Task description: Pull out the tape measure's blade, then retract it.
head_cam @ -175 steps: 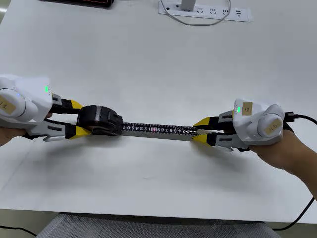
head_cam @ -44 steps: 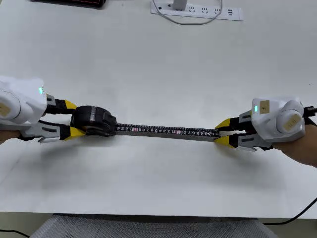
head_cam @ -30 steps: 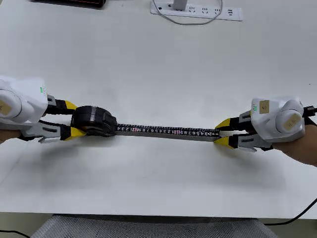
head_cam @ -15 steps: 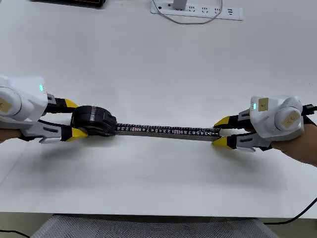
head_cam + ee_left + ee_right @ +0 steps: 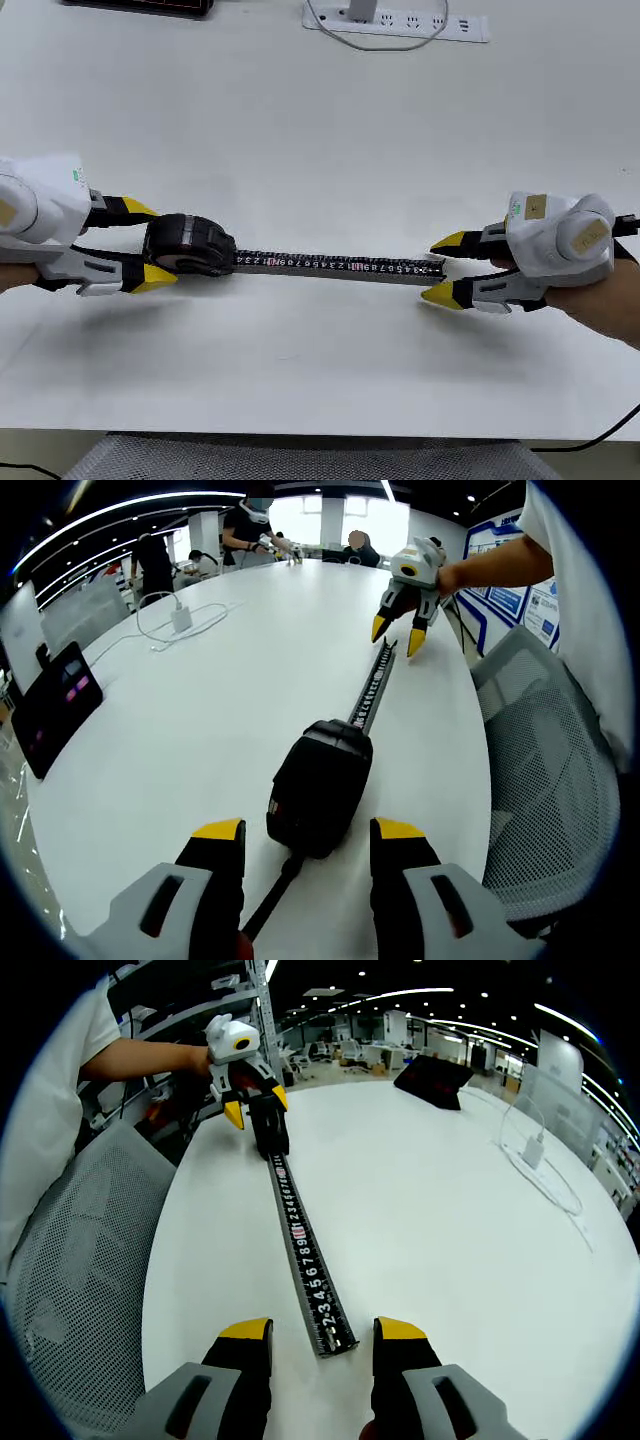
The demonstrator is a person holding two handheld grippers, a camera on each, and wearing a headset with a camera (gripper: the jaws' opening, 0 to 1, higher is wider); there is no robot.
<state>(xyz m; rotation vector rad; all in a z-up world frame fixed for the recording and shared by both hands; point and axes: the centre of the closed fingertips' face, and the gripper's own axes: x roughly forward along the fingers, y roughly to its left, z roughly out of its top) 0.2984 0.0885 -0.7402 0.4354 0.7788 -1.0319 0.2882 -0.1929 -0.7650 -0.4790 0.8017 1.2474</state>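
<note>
On tabletop (image 5: 300, 130), blade (image 5: 340, 266) is lying pulled out from tape measure (image 5: 190, 245), R gripper (image 5: 428, 272) jaws spread clear of its tip, L gripper (image 5: 160, 244) jaws flanking the body loosely, so retract is coming next, prob needing lock release.

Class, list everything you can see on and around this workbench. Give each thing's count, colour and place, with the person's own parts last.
Black tape measure case: one, black, table's left, between left jaws.
Numbered measuring blade: one, dark, pulled out flat towards the right.
White table: one, white, under everything.
White power strip: one, white, far edge.
White cable: one, white, looped by the strip.
Black flat device: one, black, far left.
Grey mesh chair: one, grey, near edge.
Left gripper: one, white and yellow, open.
Right gripper: one, white and yellow, open at the blade's tip.
</note>
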